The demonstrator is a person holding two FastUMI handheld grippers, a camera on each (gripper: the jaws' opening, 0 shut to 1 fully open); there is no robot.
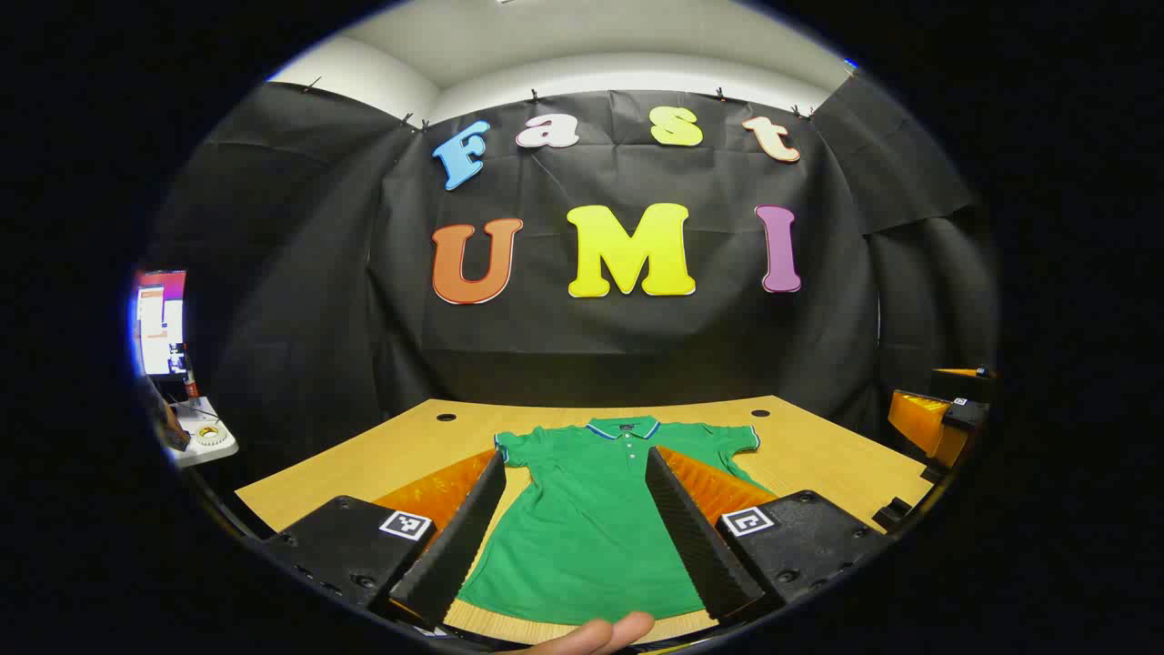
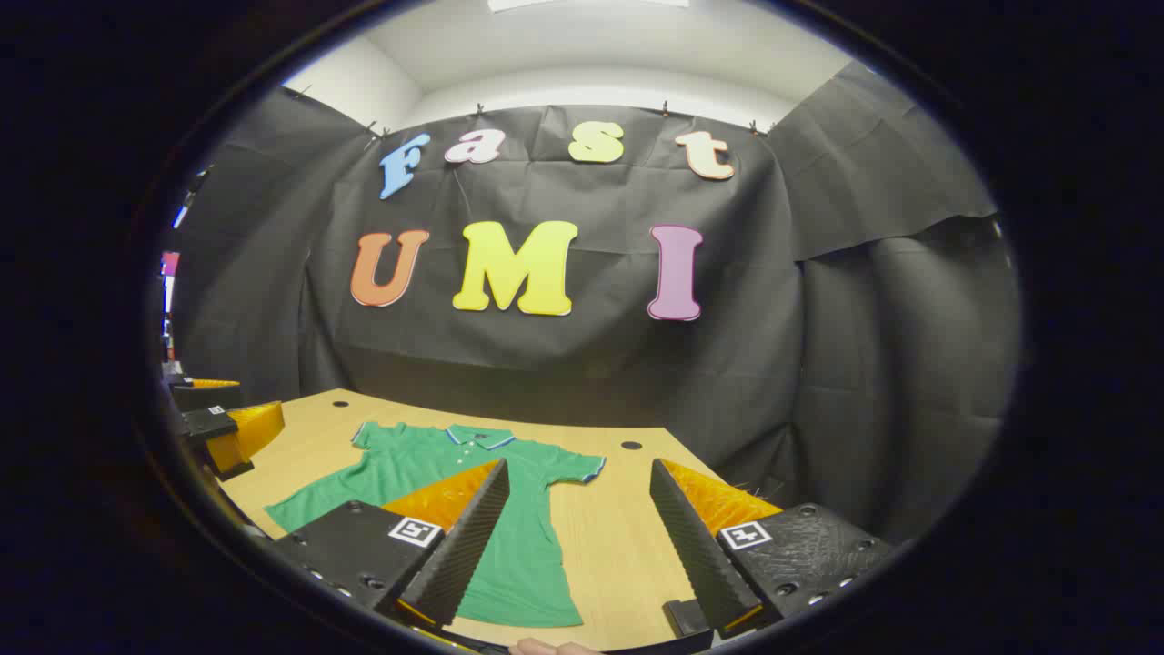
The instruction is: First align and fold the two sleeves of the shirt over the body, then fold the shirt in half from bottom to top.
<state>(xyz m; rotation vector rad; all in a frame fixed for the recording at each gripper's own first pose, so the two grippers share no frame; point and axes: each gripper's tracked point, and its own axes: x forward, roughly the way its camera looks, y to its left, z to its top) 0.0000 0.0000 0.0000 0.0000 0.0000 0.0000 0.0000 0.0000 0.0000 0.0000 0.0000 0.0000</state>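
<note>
The green polo shirt [image 1: 591, 509] lies flat and face up on the tabletop [image 1: 818, 455], collar twd the far edge, hem twd the near edge, both short sleeves spread out to the sides. No fold made yet, by the look of it.

Left gripper [image 1: 577, 518] hangs above the near edge w/ jaws spread wide, grasping nothing; the shirt body shows between its fingers. Right gripper [image 2: 582, 537] is also released, held off twd the shirt's right side, above bare wood; one finger overlaps the shirt's side in the right gripper view, the other sits over bare table.

Risks from here, as I judge them:
- Sleeves are short, so a pinch may take the body layer too and drag the whole shirt off square.
- Thin knit: a shallow grip can slip mid-fold, leaving a crooked sleeve.
- Uneven sleeve folds would make the bottom-to-top fold land skewed vs the collar.
- Hem is close to the near edge; a pull could slide it off the edge.
</note>
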